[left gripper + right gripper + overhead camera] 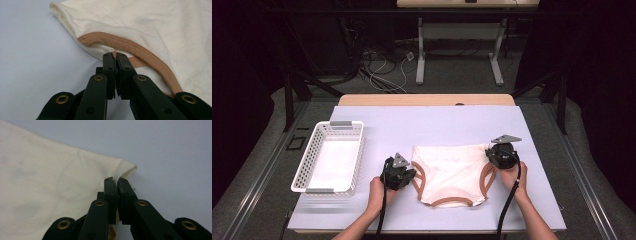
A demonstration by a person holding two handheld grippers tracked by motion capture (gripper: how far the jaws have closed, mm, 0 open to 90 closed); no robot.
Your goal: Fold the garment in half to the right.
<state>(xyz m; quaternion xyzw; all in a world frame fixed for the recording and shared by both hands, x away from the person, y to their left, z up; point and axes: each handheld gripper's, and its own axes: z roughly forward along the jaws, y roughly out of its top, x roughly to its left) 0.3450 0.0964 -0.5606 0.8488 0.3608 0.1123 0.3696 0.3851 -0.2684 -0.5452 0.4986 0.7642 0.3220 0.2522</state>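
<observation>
Lavender matting (437,122) covers the tabletop, and everything is easiest placed from the cream underwear (451,172) lying flat near its front middle, waistband away from the person and crotch toward them. Its leg openings are edged in tan-brown binding (140,48).

Well off to the garment's left stands a white slotted plastic basket (330,156), apart from the cloth; my guess is that it is where the piece goes once folded.

At the garment's left edge the left gripper (399,173) has its black jaws pressed together on the brown binding of the leg opening, as the left gripper view shows plainly. At the garment's upper right corner the right gripper (502,154) is likewise clamped, its jaws nipping the cream fabric just below the waistband corner (127,168). Holding two opposite edges like this looks meant to keep the cloth taut and flat, so that it can be lifted or folded without bunching.

A small pale tag (132,188) seems to peek out beside the right jaws, but any print on it is too small to read. No brand or writing shows elsewhere.
</observation>
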